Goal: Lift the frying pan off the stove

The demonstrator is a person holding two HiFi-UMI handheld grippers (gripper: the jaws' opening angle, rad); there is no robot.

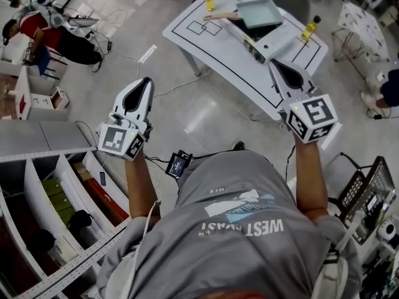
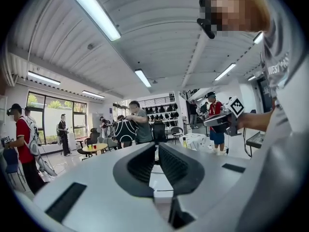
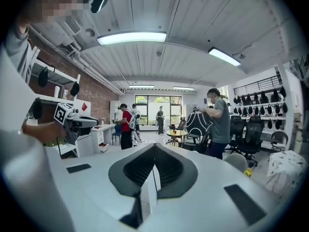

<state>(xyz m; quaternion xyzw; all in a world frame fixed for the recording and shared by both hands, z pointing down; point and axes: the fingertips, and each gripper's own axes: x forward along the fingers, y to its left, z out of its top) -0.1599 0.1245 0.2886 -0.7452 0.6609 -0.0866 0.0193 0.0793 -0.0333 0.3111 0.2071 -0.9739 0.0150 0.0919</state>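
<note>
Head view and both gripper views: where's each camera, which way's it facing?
Head view: on the person's head, facing steeply down; shows both forearms, grey shirt, left gripper, right gripper, frying pan and white table ahead.
Left gripper view: on the left gripper, level along its shut jaws into the room; right gripper and shirt at right.
Right gripper view: on the right gripper, level along shut jaws; left gripper at left.
Shared: both gripper views catch the bystander in grey.

The black-and-white right gripper [image 1: 272, 62] hid a strip of the white lined surface [image 1: 212, 48] behind it. The head view's right edge cut off a person in dark blue [image 1: 391, 87]. Labels on the yellow bottles [image 1: 310, 28] were too small to read.
</note>
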